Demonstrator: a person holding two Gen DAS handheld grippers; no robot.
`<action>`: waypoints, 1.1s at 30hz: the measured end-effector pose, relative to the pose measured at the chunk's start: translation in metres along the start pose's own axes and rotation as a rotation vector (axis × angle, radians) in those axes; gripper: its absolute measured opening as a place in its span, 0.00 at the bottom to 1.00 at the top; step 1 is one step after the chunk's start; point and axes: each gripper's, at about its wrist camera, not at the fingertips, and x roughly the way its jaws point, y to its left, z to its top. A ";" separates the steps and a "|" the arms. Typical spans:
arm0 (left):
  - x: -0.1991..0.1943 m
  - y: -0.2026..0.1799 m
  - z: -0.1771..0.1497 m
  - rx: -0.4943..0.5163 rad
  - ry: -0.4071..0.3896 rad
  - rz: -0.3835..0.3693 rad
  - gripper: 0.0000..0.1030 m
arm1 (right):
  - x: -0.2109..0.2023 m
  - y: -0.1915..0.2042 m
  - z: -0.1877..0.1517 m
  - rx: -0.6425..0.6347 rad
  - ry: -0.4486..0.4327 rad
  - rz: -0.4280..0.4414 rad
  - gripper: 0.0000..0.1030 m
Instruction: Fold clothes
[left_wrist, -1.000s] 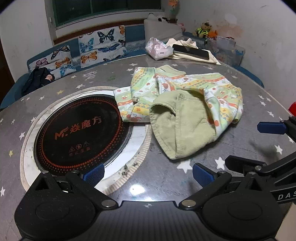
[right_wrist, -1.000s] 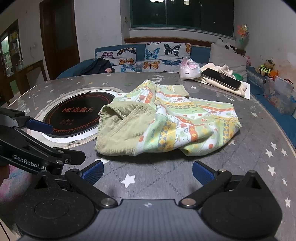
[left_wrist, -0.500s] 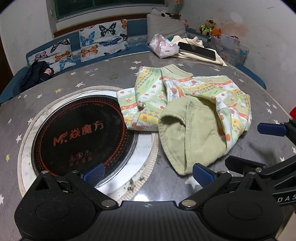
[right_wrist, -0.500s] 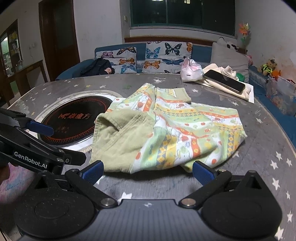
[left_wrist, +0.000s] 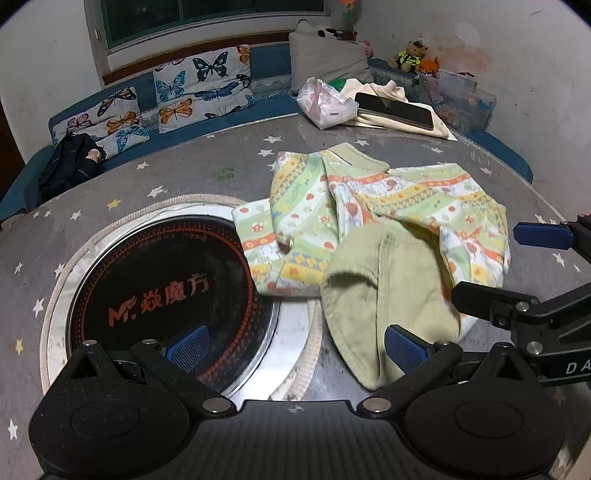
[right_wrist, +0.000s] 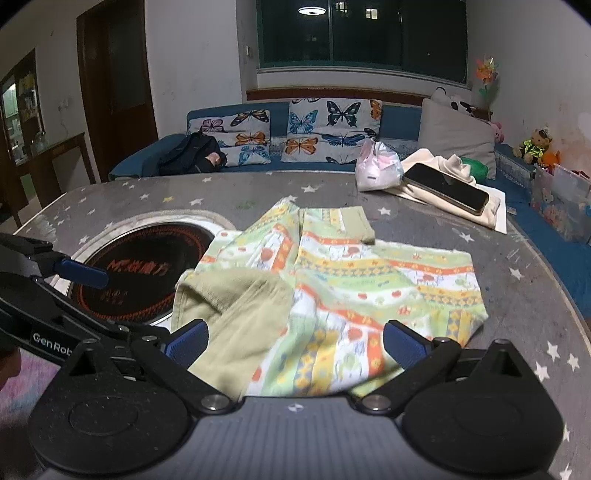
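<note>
A small patterned garment (left_wrist: 373, 218) in green, yellow and orange, with a plain olive-green lining turned outward, lies crumpled on the grey star-printed table (left_wrist: 207, 166). It also shows in the right wrist view (right_wrist: 332, 280). My left gripper (left_wrist: 295, 349) is open, its right pad at the olive edge and its left pad over the black cooktop. My right gripper (right_wrist: 295, 341) is open and low over the garment's near edge, with cloth between the pads. Each gripper shows in the other's view: the right one (left_wrist: 517, 273) and the left one (right_wrist: 70, 291).
A round black induction cooktop (left_wrist: 162, 284) is set in the table left of the garment. At the far edge lie a pink bag (left_wrist: 325, 103) and a phone (left_wrist: 395, 110) on cream cloth. A blue sofa with butterfly cushions (right_wrist: 314, 133) stands behind.
Both grippers have moved forward toward the garment, which now looms larger. The right gripper's pads now straddle its near edge. The garment has not moved.
</note>
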 end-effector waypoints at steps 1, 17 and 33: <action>0.001 0.001 0.002 -0.002 -0.001 0.002 1.00 | 0.002 -0.001 0.002 0.003 -0.003 0.000 0.98; 0.017 0.014 0.034 -0.046 -0.017 -0.004 1.00 | 0.047 -0.011 0.030 0.025 0.042 0.024 0.68; 0.061 0.005 0.081 -0.102 -0.025 -0.070 0.91 | 0.063 -0.027 0.027 0.047 0.079 0.032 0.24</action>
